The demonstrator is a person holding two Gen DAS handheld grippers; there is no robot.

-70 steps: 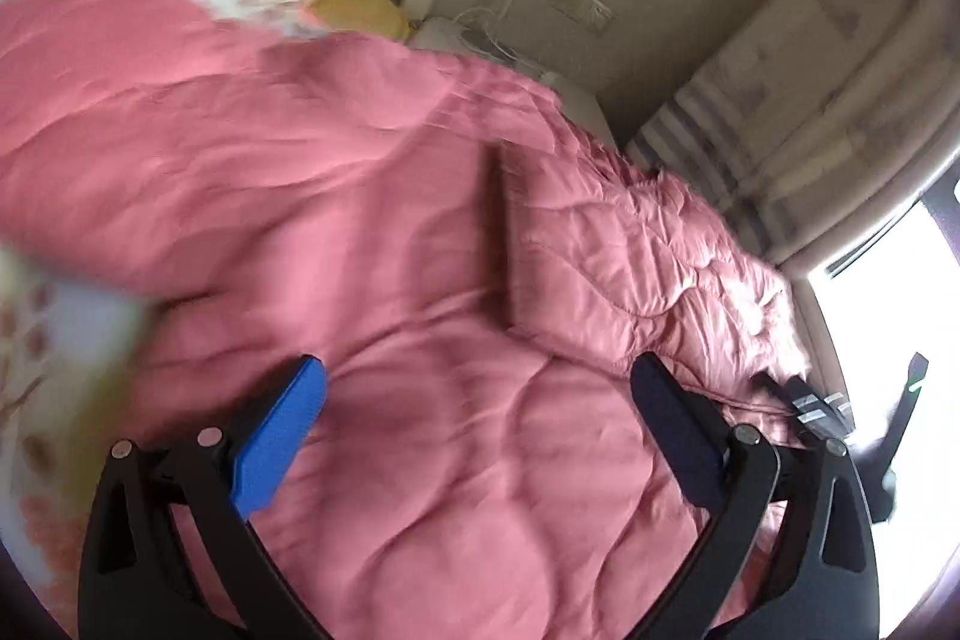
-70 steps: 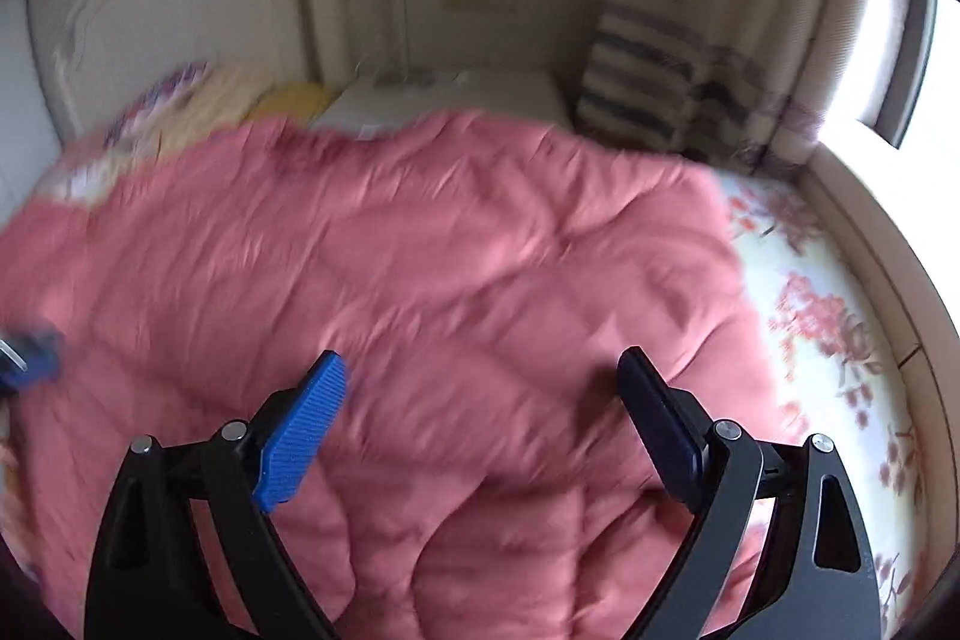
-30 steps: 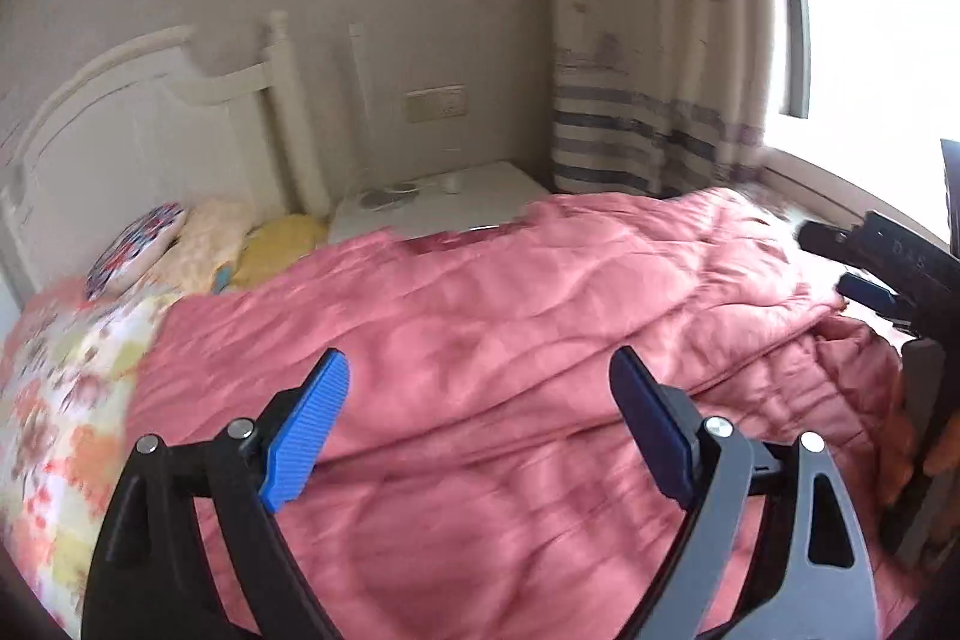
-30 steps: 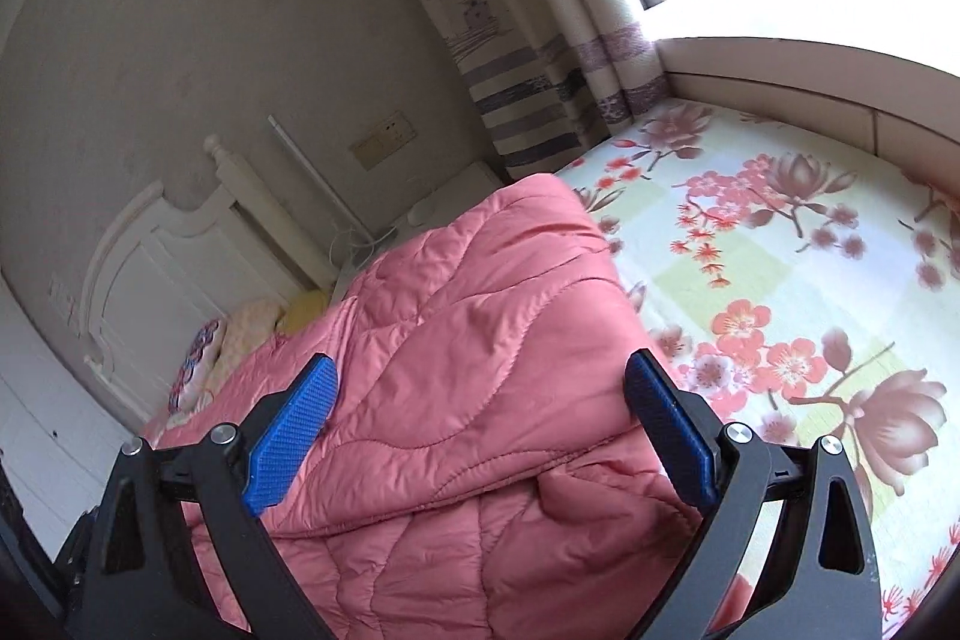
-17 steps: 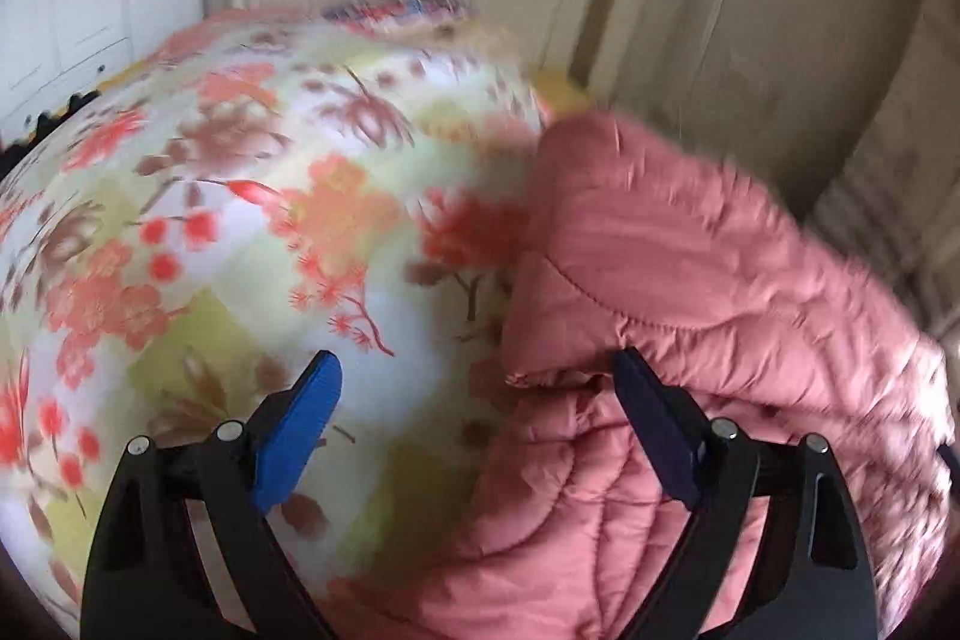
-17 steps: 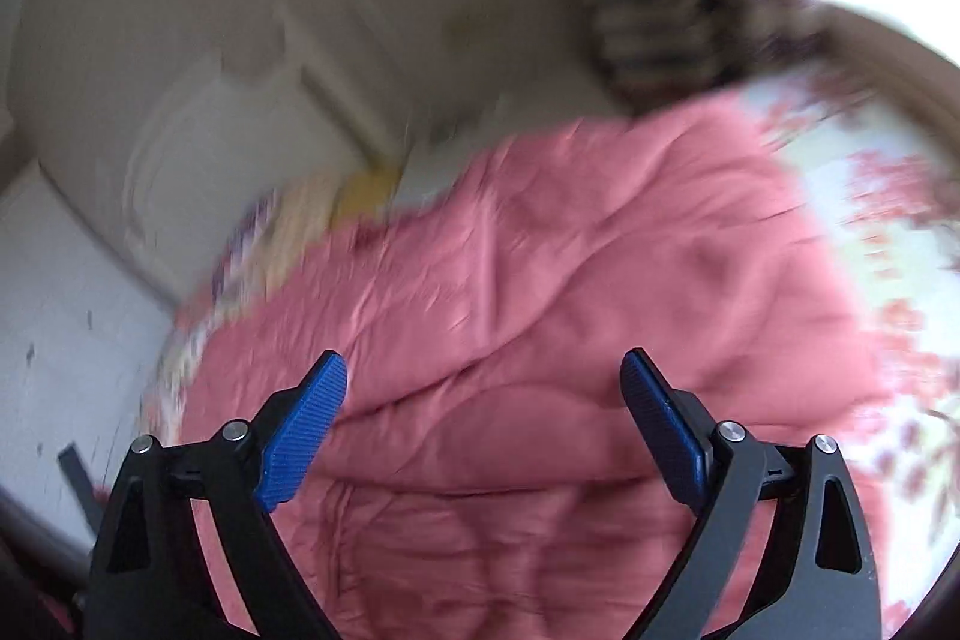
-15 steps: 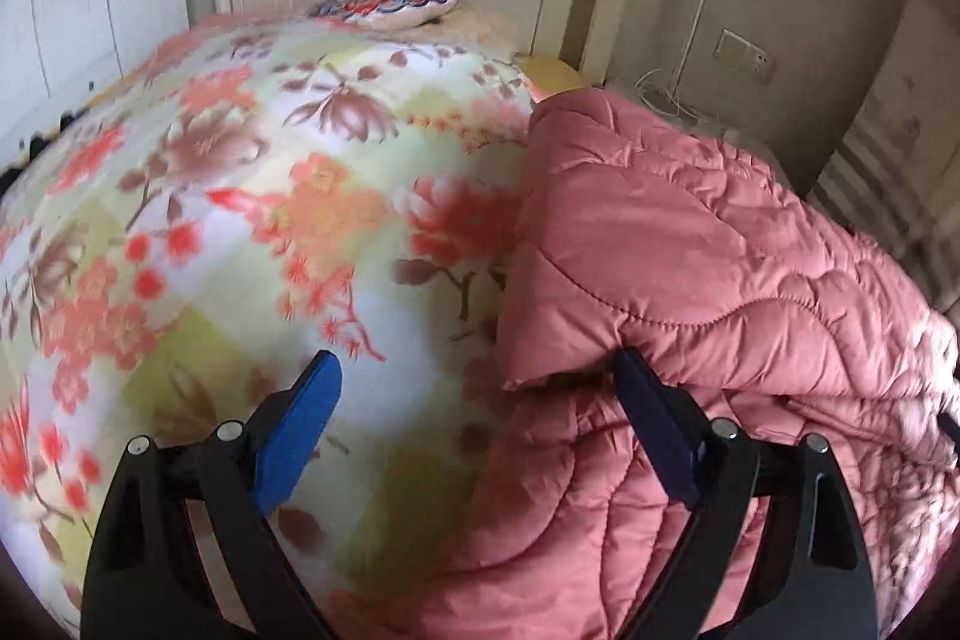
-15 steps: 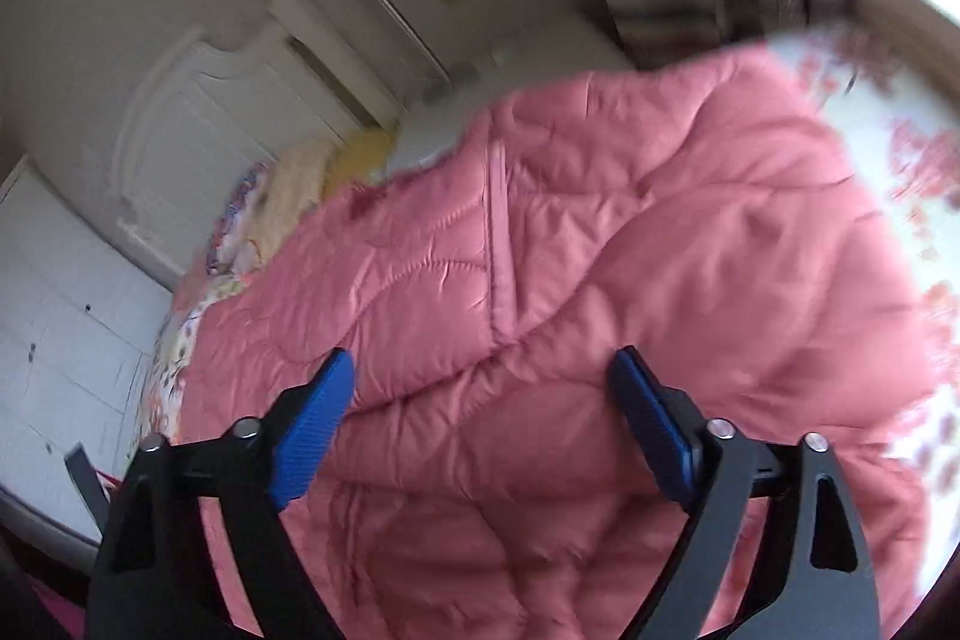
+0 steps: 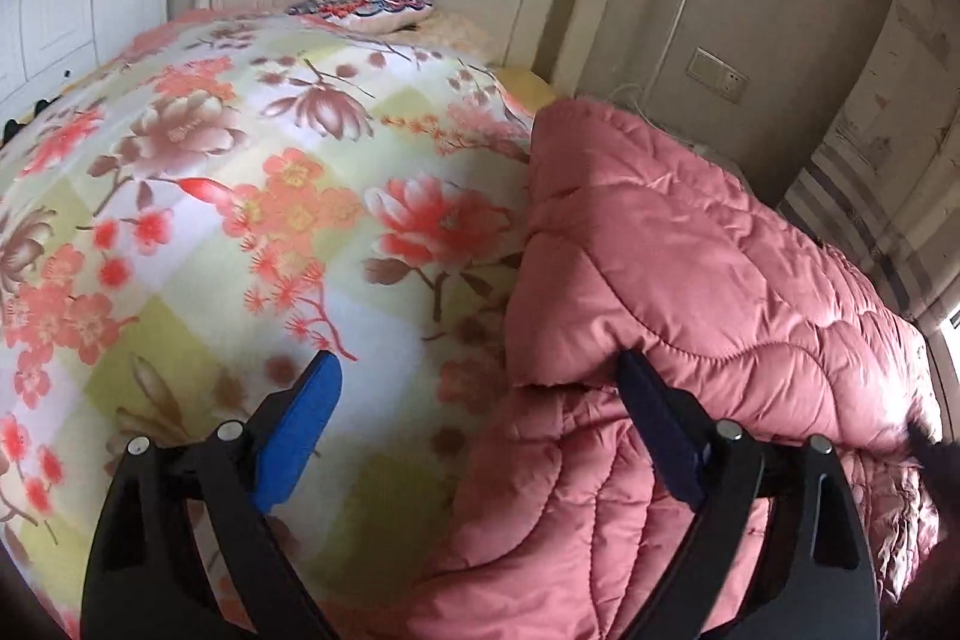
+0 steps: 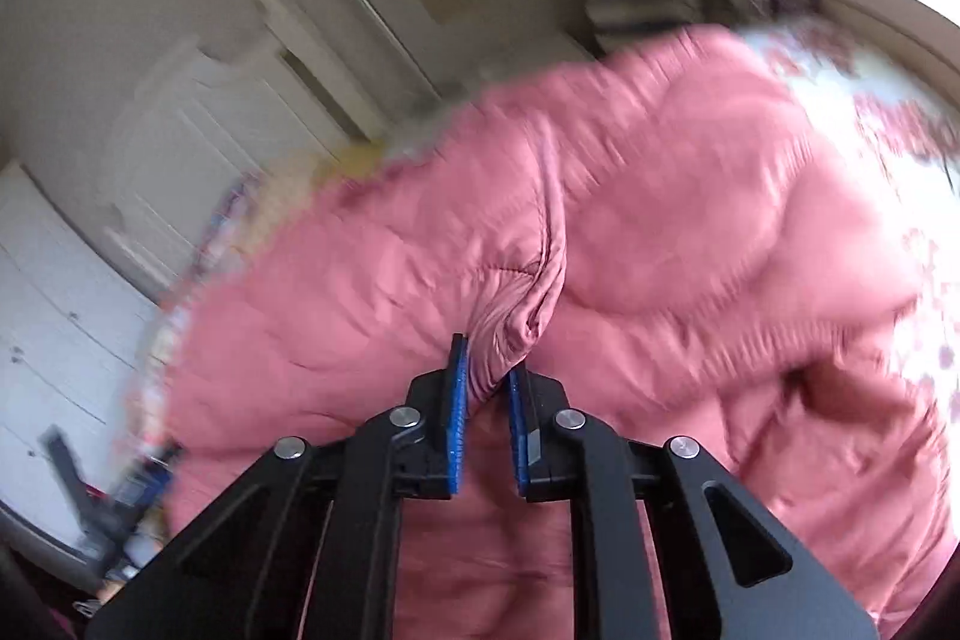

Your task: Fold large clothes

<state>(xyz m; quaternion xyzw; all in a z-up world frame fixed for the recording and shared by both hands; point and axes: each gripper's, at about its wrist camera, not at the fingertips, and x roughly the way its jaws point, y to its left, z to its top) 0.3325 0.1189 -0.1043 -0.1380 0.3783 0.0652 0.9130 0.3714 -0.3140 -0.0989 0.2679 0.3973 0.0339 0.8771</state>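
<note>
On the bed, a pink quilted coat (image 9: 708, 280) lies bunched over the floral sheet (image 9: 240, 196), filling the 3 o'clock side of the left view. Left gripper (image 9: 480, 388) hangs wide apart, its jaws having just been opening, straddling the coat's folded edge without pinching it. Right gripper (image 10: 485, 388) has just clamped onto a coat fold at center.
</note>
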